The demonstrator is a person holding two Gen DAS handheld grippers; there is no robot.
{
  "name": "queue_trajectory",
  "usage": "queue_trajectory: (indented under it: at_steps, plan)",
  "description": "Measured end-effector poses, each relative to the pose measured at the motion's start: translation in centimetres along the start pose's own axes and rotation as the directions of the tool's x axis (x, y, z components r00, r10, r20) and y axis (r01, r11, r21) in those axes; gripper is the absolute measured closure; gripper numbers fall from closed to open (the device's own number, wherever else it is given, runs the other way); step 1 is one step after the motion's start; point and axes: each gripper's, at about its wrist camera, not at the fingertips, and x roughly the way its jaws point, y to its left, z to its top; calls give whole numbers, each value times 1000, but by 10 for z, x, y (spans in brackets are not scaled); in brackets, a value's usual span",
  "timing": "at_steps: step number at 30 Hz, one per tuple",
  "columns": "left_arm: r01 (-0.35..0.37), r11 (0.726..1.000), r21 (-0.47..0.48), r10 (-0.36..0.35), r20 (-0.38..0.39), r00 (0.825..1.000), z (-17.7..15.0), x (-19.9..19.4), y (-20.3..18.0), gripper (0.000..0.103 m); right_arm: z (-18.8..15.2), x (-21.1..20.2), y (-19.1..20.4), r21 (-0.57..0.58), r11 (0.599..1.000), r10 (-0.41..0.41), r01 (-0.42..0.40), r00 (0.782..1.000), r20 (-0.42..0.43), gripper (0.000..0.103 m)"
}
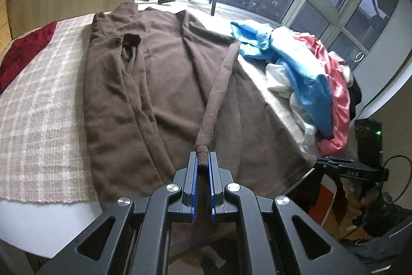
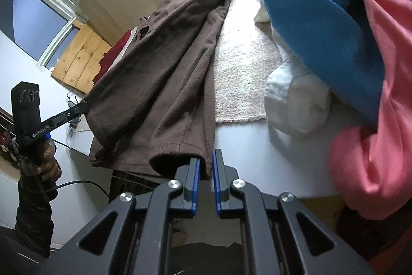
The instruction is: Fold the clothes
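Fingers of the left gripper (image 1: 203,164) are closed on a lifted fold of the brown fleece garment (image 1: 154,84), a taut ridge of cloth rising from the body to the blue pads. The right gripper (image 2: 205,170) pinches the wall of the near sleeve cuff (image 2: 177,161), its jaws nearly shut. The garment lies spread lengthwise over the checked cloth (image 1: 38,94) on the table, its near hem hanging past the edge; a pile of blue, pink and white clothes (image 1: 309,84) sits to the right. Step in hand, as judged: folding one side inward. The next move calls for carrying both pinched parts across the body together, keeping the cloth taut.
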Motion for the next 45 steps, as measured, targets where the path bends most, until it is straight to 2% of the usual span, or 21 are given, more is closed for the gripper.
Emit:
queue_trajectory:
  at_steps: [3, 6, 9, 12, 13, 15, 18, 20, 22, 25, 27, 29, 30, 31, 33, 35, 36, 37, 42, 44, 45]
  plan:
    - [-27, 1000, 1, 27, -10, 1000, -3, 3, 7, 97, 1, -2, 4, -11, 1000, 4, -4, 1000, 10, 94]
    - [-59, 997, -56, 58, -8, 998, -4, 0, 25, 97, 1, -2, 11, -38, 999, 0, 1, 1000, 11, 94]
    - [-115, 987, -112, 110, -51, 993, -5, 4, 47, 97, 0, 4, 24, -106, 994, 5, -7, 1000, -20, 94]
    - [-167, 977, -131, 156, -91, 984, -9, 5, 56, 88, 0, 9, 37, -173, 985, -7, 1, 999, -36, 94]
    - [-187, 974, -124, 179, -80, 981, -9, 0, 54, 91, -1, 10, 40, -189, 982, -16, 9, 999, -34, 94]
    - [-221, 969, -111, 217, -52, 975, -10, -13, 48, 90, -1, 9, 43, -212, 977, -34, 28, 999, -24, 94]
    - [-228, 968, -102, 227, -22, 974, -8, -32, 37, 89, -3, 3, 37, -196, 980, -47, 46, 999, 0, 94]
    - [-204, 977, -71, 203, -12, 979, -1, -36, 21, 89, -4, -1, 33, -182, 982, -46, 44, 999, -6, 94]
    - [-148, 989, -18, 148, -20, 989, 6, -28, -4, 87, -3, 1, 33, -184, 983, -32, 20, 998, -61, 93]
    - [23, 998, 61, -19, -67, 998, 12, 5, -57, 85, 4, -7, 29, -173, 985, 5, -22, 995, -101, 92]
    - [122, 989, 85, -112, -118, 987, 12, 34, -91, 82, 19, -19, 23, -171, 985, 10, -24, 997, -81, 92]
    - [165, 978, 131, -141, -175, 974, 9, 62, -119, 82, 34, -32, 18, -168, 985, 16, -26, 998, -62, 91]
    - [178, 973, 150, -147, -198, 969, 7, 74, -131, 82, 41, -38, 15, -167, 986, 19, -28, 998, -52, 87]
    - [177, 970, 164, -140, -213, 967, 5, 82, -137, 79, 55, -38, 13, -172, 985, 12, -20, 999, -47, 75]
    - [169, 968, 186, -121, -241, 963, 2, 98, -148, 78, 89, -29, 10, -194, 981, 10, -19, 999, -43, 60]
    - [141, 974, 176, -93, -256, 962, 1, 111, -149, 82, 119, -8, 8, -198, 980, -4, -7, 999, -54, 59]
    - [141, 976, 166, -96, -256, 962, 1, 112, -147, 88, 135, 6, 7, -193, 981, -24, 11, 998, -65, 59]
    - [141, 978, 156, -98, -255, 962, 1, 113, -144, 98, 150, 23, 5, -193, 980, -59, 41, 994, -89, 59]
    - [123, 984, 128, -93, -218, 972, 4, 99, -132, 100, 182, 93, 2, -258, 955, -206, 144, 951, -231, 59]
    - [117, 988, 98, -96, -197, 976, 6, 90, -122, 100, 188, 106, 0, -244, 965, -161, 96, 950, -267, 74]
    - [109, 991, 79, -93, -184, 979, 6, 84, -116, 100, 191, 110, 2, -242, 968, -133, 66, 952, -275, 92]
